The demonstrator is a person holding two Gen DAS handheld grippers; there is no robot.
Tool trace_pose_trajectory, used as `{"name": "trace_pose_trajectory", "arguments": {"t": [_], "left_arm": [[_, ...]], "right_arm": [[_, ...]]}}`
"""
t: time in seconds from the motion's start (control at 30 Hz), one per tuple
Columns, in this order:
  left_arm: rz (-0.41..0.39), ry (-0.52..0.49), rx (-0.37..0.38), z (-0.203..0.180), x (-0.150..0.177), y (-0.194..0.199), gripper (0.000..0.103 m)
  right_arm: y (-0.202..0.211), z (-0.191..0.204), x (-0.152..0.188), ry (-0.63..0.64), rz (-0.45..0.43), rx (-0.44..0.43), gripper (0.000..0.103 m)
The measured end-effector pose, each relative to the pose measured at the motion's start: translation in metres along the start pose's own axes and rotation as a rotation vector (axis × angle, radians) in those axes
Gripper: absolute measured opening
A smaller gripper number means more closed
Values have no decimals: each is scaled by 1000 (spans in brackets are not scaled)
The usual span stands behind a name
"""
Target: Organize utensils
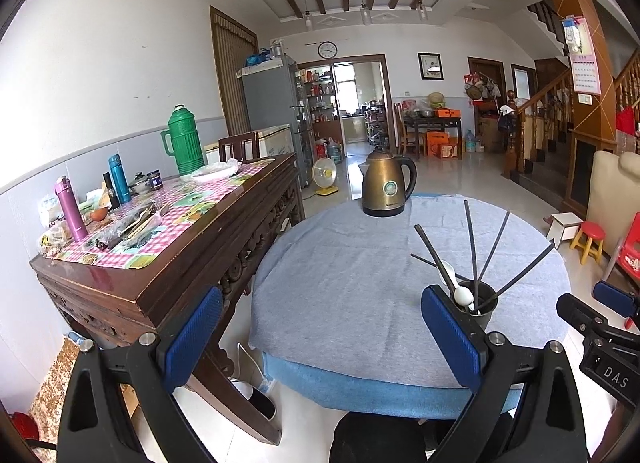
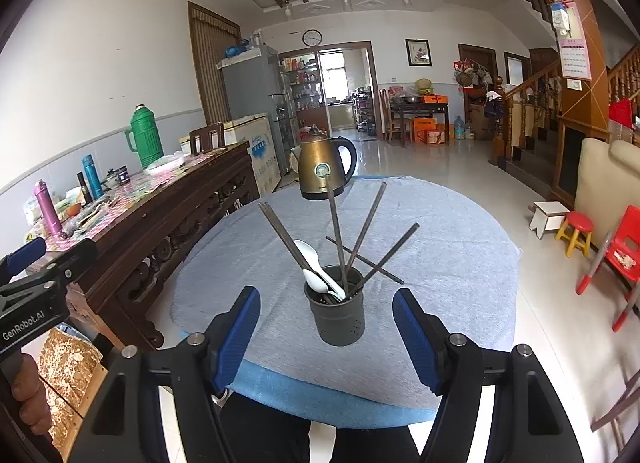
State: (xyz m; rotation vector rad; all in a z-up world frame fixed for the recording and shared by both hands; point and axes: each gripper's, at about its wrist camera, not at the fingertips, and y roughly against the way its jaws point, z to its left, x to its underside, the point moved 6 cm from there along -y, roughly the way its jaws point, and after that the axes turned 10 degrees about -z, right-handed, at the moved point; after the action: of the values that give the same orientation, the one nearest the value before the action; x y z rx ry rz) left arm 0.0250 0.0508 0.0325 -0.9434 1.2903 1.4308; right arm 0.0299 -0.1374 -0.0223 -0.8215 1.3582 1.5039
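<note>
From the left wrist view, we judged the sorting nearly done: the dark grey perforated utensil cup stood near the front right of the round table under its pale blue-grey cloth, holding the dark chopsticks and the white ceramic spoon. One dark chopstick lay flat on the cloth just behind the cup. The left hand-held gripper hung over the table's near edge, jaws wide apart, with nothing between its blue pads and touching nothing.

From the right wrist view, the cup sat almost centred ahead of the right hand-held gripper, whose jaws stood well apart, empty, short of the cup. The stray chopstick lay behind the cup, slanting away to the right. We reckoned the next move called for reaching past the fanned chopsticks without knocking them, pinching the flat stick off the soft cloth, then tipping it upright into the cup.
</note>
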Motion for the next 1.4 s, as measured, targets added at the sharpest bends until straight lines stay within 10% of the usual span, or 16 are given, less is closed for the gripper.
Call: {"name": "trace_pose_trajectory", "arguments": {"t": [1.4], "left_arm": [[15,-30,10,-9,6,2,100]], "right_arm": [[15,-10,-1,-36,-24,-1,73]]}}
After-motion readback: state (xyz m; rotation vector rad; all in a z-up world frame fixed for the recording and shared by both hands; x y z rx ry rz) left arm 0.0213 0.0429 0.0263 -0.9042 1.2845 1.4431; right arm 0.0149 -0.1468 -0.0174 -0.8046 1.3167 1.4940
